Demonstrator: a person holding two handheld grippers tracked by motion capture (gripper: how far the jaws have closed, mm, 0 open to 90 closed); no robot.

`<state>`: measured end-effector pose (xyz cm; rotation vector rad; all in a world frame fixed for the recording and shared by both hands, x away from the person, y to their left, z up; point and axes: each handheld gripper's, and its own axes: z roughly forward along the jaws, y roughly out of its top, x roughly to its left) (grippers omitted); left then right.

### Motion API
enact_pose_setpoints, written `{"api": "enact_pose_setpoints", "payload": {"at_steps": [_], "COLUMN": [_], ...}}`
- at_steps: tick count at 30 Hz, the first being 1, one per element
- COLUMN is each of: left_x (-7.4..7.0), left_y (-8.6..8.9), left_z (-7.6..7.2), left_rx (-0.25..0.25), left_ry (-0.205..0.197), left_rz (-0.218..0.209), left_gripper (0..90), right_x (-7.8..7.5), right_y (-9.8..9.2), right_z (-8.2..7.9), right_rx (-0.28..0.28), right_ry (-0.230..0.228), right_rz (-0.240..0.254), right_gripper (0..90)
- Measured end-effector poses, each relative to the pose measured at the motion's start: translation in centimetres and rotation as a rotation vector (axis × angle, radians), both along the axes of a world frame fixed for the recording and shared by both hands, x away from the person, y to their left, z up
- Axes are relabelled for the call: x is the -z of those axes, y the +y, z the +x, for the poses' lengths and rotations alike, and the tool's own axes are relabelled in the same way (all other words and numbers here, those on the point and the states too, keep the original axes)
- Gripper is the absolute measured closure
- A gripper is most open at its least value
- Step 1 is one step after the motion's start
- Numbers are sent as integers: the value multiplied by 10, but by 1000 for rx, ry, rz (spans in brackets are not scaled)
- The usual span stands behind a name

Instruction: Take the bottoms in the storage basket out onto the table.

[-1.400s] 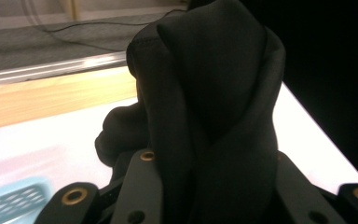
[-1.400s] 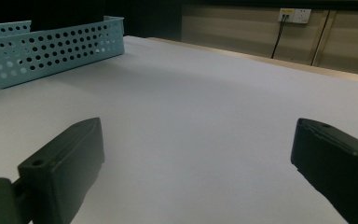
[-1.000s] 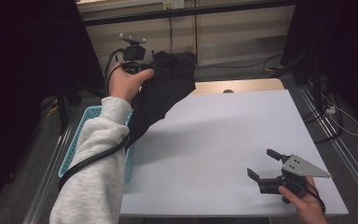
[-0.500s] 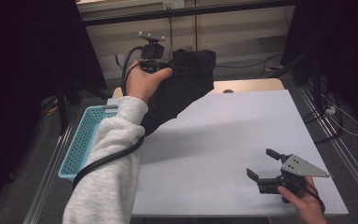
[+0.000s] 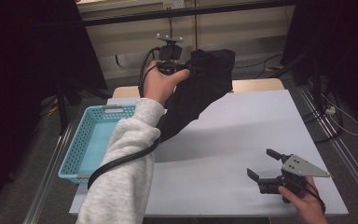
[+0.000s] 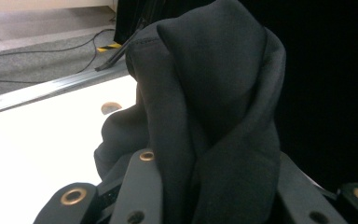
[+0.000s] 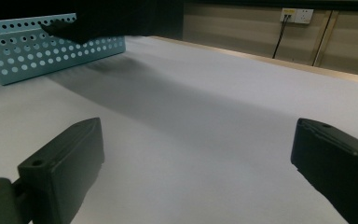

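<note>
One blue basket [image 5: 95, 140] sits at the table's [image 5: 242, 140] left edge. Just right of it, one black cloth [image 5: 200, 88] is held up by the left gripper [image 5: 179, 70], jaws pinched on a bunched fold; its long axis hangs diagonally down-left, tail toward the basket. The right gripper [image 5: 265, 165] is parked near the front-right corner, jaws spread, nothing between them, well apart from the cloth. The left hand is nearer.

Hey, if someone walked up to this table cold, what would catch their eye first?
First, the black garment, bunched in the left tool and held up over the table's far left so that its lower end hangs toward the light blue perforated basket at the left edge. Then the right tool, open and holding nothing, low over the white tabletop at the near right.
</note>
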<state>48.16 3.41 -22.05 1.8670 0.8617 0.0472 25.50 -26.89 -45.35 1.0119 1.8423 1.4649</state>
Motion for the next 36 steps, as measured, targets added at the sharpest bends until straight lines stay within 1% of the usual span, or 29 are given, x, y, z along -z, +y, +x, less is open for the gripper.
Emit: {"api": "enact_pose_setpoints", "payload": {"at_steps": [1,3,6,10,13,15,17,21,22,23,25,26,27,28,29,30,32,35,36], "left_x": [2,8,22,44,60,71,83,105,111,119,130,134,139,142,146,149,156,164,166], "left_y": [1,3,9,17,23,27,30,38,39,41,44,46,48,52,54,57,63,68,70], "left_z": [0,1,1,0,-1,-3,-5,-9,-10,-11,-12,-13,-14,-14,-14,-14,-16,-17,-18], "left_rx": [-1,4,7,5,12,10,24,42,53,57,54,54,47,36,18,14,5,5,5], "left_ry": [0,-11,-21,-36,-22,-30,-19,-31,-37,-66,-86,-91,-95,-95,-83,-76,-83,-59,-60], "left_rz": [-1,12,28,45,62,69,73,86,90,93,95,113,128,130,114,118,138,129,129], "left_gripper": [730,727,724,716,712,708,707,695,674,632,456,400,365,323,280,250,231,206,205], "right_x": [0,-1,-1,0,-1,-1,0,0,0,0,0,0,0,0,0,1,1,2,2], "right_y": [0,0,1,1,2,1,2,2,2,1,1,2,2,2,3,3,4,4,4], "right_z": [0,0,0,0,-1,-1,-1,-1,-1,-1,-1,-1,-1,-1,-1,-1,0,0,0], "right_rx": [0,3,2,-2,0,-1,-3,-4,-4,-4,-1,-3,-3,-2,-3,-5,-6,-8,-8], "right_ry": [0,1,0,0,-2,0,0,-5,-5,-6,-4,-5,-4,-5,-3,-3,1,4,6], "right_rz": [0,5,3,-4,0,-3,-8,-14,-15,-16,-20,-21,-20,-23,-24,-23,-24,-28,-26], "right_gripper": [17,17,17,17,17,17,18,17,17,17,17,17,17,17,17,17,17,17,16]}}
